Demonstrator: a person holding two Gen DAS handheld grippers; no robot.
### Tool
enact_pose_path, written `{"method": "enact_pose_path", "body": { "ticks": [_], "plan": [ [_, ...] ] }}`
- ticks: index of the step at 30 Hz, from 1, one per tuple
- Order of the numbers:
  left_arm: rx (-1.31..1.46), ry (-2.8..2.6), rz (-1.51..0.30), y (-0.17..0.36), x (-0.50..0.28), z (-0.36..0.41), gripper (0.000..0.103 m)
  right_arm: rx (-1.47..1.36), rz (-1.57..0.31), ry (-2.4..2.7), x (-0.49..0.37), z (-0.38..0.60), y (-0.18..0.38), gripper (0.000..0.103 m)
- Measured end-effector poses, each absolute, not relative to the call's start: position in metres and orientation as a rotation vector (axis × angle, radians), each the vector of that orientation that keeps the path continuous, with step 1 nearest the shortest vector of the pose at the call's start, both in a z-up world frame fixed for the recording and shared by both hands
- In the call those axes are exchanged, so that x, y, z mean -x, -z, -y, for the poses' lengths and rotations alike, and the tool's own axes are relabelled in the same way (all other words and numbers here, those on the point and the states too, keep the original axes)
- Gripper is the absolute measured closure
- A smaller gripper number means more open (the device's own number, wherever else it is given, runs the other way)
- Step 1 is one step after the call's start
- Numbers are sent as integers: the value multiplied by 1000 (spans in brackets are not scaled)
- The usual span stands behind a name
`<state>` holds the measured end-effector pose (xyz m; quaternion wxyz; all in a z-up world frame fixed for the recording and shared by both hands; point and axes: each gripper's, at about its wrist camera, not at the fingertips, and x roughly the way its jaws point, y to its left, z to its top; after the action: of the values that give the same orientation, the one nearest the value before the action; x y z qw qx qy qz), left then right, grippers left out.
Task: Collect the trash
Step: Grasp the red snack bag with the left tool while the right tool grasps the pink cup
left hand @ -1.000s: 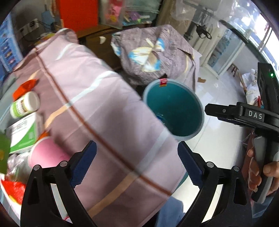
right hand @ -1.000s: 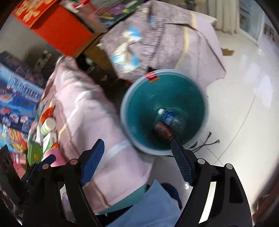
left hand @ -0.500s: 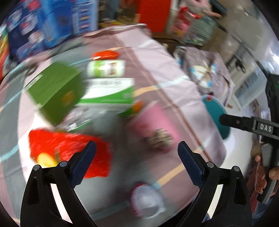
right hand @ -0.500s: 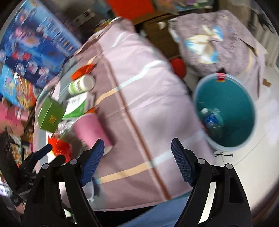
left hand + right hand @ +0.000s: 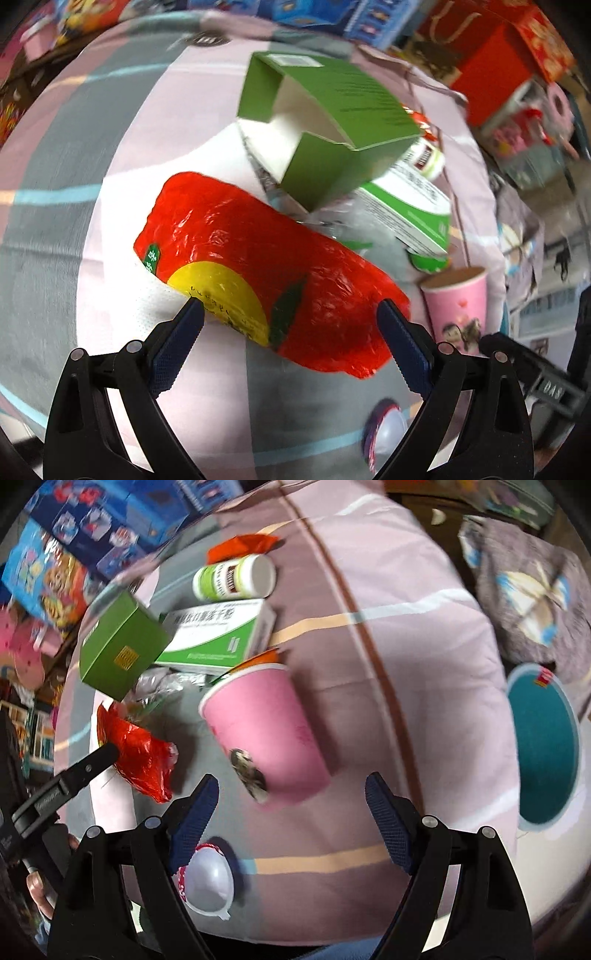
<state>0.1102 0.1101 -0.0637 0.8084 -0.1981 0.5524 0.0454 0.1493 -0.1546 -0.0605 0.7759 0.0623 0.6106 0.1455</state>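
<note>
Left tongs (image 5: 290,326) gaping wide over red wrapper (image 5: 266,280), gripping nothing | right tongs (image 5: 291,799) gaping wide over tipped pink cup (image 5: 264,734), gripping nothing | green box (image 5: 325,122) lying open, looking empty | teal bin (image 5: 543,742) sitting beside table (image 5: 388,609)

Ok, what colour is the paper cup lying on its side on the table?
Pink, with a small picture printed on its side; the paper cup shows best in the right wrist view.
</note>
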Motion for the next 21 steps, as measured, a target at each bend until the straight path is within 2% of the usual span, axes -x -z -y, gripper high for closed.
{"method": "enact_pose_path", "body": {
  "ticks": [12, 14, 21],
  "plan": [
    [328, -135, -1169, 78, -118, -97, 3, -72, -1347, -327, -171, 134, 79, 25],
    [321, -139, -1164, 78, -112, -102, 3, -62, -1342, -350, -167, 129, 81, 39],
    [378, -189, -1170, 77, -85, -125, 3, -93, -1319, -438, -141, 118, 78, 41]
  ]
}}
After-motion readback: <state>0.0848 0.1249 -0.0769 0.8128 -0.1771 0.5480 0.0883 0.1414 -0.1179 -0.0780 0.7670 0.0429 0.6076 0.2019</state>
